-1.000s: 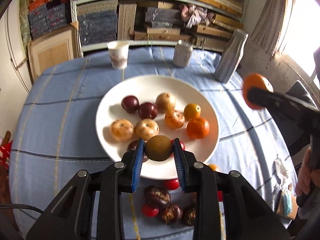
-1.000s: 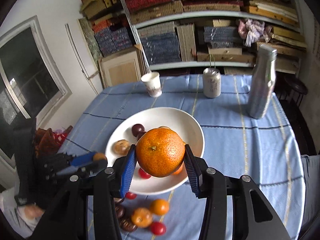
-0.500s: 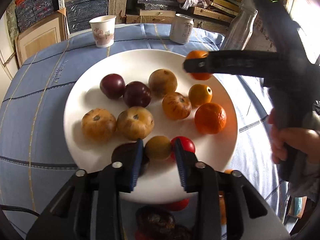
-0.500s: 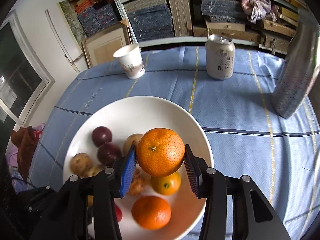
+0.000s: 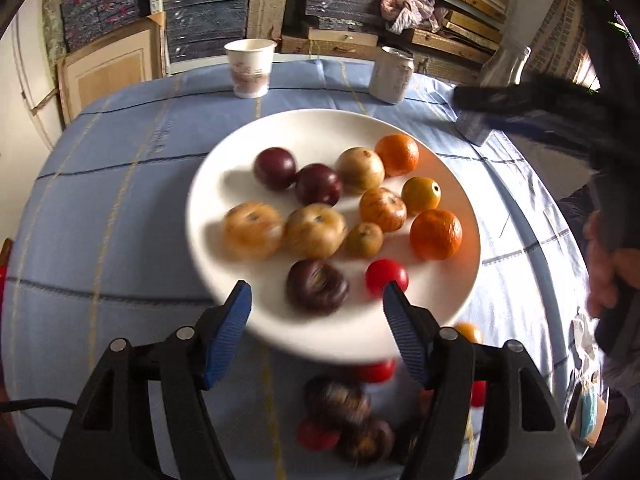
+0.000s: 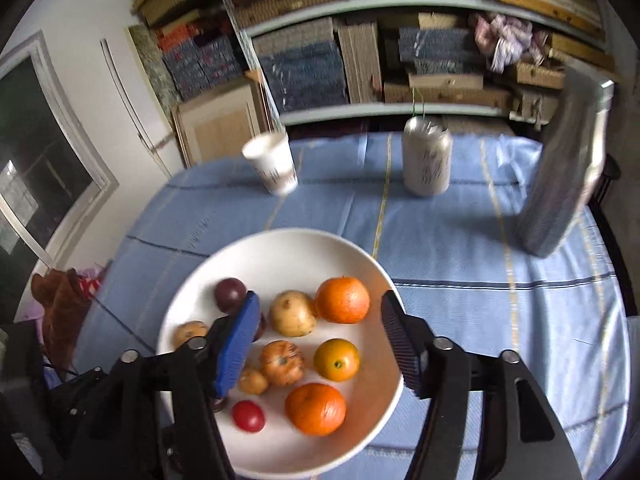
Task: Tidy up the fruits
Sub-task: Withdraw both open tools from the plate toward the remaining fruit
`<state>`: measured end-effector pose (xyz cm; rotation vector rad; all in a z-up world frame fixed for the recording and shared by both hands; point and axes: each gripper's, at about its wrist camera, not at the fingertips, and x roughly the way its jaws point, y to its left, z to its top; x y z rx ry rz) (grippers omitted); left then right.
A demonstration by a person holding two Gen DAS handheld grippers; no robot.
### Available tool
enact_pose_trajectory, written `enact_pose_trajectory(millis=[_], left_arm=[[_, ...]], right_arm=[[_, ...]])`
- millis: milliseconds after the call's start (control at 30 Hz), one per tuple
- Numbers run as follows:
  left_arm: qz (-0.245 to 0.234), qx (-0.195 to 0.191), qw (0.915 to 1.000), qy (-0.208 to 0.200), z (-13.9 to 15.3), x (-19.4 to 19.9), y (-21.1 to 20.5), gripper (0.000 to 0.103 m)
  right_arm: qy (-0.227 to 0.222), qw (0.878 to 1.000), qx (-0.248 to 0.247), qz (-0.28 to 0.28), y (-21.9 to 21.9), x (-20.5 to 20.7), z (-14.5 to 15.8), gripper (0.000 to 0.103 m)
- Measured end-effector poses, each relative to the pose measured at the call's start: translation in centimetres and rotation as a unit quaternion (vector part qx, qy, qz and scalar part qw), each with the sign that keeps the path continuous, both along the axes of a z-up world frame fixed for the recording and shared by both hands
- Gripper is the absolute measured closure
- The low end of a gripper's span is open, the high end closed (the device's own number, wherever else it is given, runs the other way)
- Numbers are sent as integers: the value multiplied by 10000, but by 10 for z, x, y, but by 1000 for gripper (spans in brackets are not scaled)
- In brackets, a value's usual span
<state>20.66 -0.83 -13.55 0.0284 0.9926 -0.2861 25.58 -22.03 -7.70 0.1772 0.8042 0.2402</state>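
Observation:
A white plate (image 5: 312, 136) on the blue cloth holds several fruits: oranges, dark plums, tan striped ones and a red tomato (image 5: 386, 278). My left gripper (image 5: 316, 300) hovers over the plate's near rim, its jaws opening and nothing between them. The small brown-green fruit (image 5: 364, 240) lies loose on the plate ahead of it. In the right wrist view my right gripper (image 6: 320, 308) is also opening above the plate (image 6: 280, 256). The big orange (image 6: 342, 300) rests on the plate between and beyond the pads, untouched. The right gripper (image 5: 520, 100) appears blurred at the upper right.
Several loose fruits (image 5: 344, 404) lie on the cloth below the plate's near rim. A paper cup (image 5: 250, 68), a can (image 5: 391, 80) and a tall grey bottle (image 6: 560, 184) stand at the far side. A person's hand (image 5: 604, 280) is at the right. Shelves fill the back.
Both grippers opened. The left let go of the brown-green fruit and the right let go of the big orange, both now on the plate. Both grippers drew back a little.

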Motion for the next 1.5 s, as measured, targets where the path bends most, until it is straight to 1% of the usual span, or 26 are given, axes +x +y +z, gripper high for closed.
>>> enact_pose_trajectory(millis=[33,67,100,167,300,467,633,733,800,900,967,1133,1233,1367,1500], left_arm=[[71,19,10000,8,2,-8,7,31],[128,27,9999,20,3,-15,12,28],[202,28,9998,50,4,-25,18,28],[304,30,9995,118,3,-40,27,27],[382,130,9988,265,-5,-74,37,25],[310,102,9985,447,-16,-99,36,23],[249,-1,9988,414,-17,-97,28,20],[259,42,9988,409,-23,-88,21,20],[233,32,9988,436,-28,-83,18,20],[190,175,9987,443,-37,-77,10,20],[198,179,9987,427,-41,-74,8,17],[166,202,9989,391,-45,-68,3,14],[147,253,9990,347,-46,-66,3,10],[198,358,9988,256,-45,-72,11,9],[428,305,9979,389,-46,-80,35,9]], right_arm=[[-64,10000,26,-46,-3,-10,6,27],[-99,9999,47,-122,-5,-25,12,24],[-94,9998,57,-164,-6,-32,14,17],[-41,9996,123,-263,-9,-56,14,14],[199,9992,189,-303,-11,-100,0,14],[801,9958,192,-402,-16,-158,-36,14],[1280,9895,255,-622,-27,-209,-64,14],[1434,9870,142,-712,-30,-228,-68,14],[1463,9864,77,-745,-32,-237,-68,14],[1364,9870,-86,-844,-38,-251,-62,14],[1343,9863,-94,-954,-46,-257,-59,14],[1431,9836,-39,-1097,-56,-263,-59,14],[1374,9853,-76,-1011,-50,-261,-56,14],[1344,9873,-99,-837,-41,-257,-54,14],[1347,9882,-42,-731,-36,-251,-55,14]])
